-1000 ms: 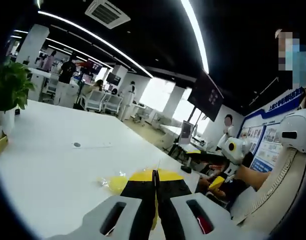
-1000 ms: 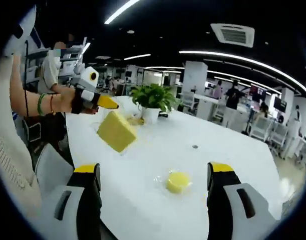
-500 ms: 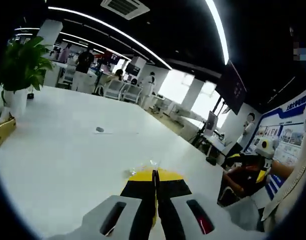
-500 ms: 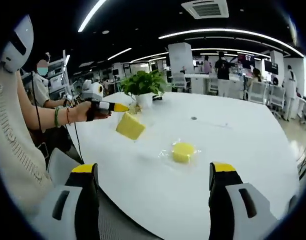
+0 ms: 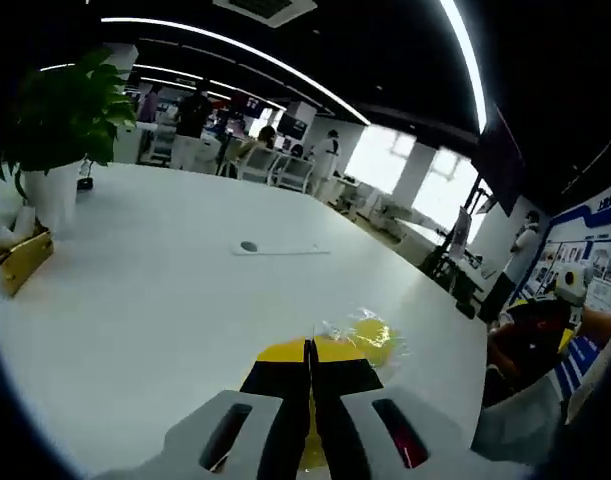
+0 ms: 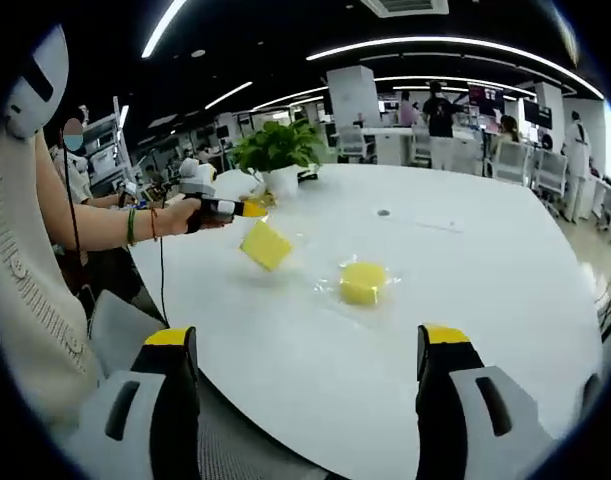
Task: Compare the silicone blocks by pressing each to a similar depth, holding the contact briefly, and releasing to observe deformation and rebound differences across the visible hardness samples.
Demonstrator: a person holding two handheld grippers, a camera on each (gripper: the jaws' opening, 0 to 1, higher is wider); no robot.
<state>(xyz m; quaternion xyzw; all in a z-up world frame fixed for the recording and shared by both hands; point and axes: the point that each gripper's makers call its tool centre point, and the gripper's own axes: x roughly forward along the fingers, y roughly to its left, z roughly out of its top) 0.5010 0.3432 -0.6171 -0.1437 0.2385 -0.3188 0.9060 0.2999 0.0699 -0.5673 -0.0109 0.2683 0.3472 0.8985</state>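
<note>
Standing at the near end of the large white oval table (image 6: 465,290), a person in a cream knit sleeve (image 6: 25,270) holds the left gripper (image 6: 247,209) out over the tabletop, and its black and yellow jaws are pinched on the top corner of a flat square yellow silicone block (image 6: 266,245). The block hangs tilted, one corner pointing down toward the table; whether that low corner touches the surface I cannot tell. From the left gripper view the same jaws rise pressed tight together, with a sliver of yellow showing between and below them.

Just beside the square block, toward the middle of the table, lies a round yellow silicone block (image 6: 363,282) on a crinkled sheet of clear plastic wrap (image 6: 330,285). In the left gripper view that round block (image 5: 370,338) sits right past the jaw tips, a little to their right.

The right gripper (image 6: 307,345) hovers at the table's near edge with its yellow-capped jaws spread wide apart and nothing between them, well short of both blocks.

Farther along the table stands a leafy green plant in a white pot (image 6: 277,160), and next to it in the left gripper view a small wooden tray (image 5: 23,262). A small dark round disc (image 5: 248,246) is set into the tabletop near its centre. Beyond, people sit and stand among office desks under long ceiling light strips (image 6: 455,45).
</note>
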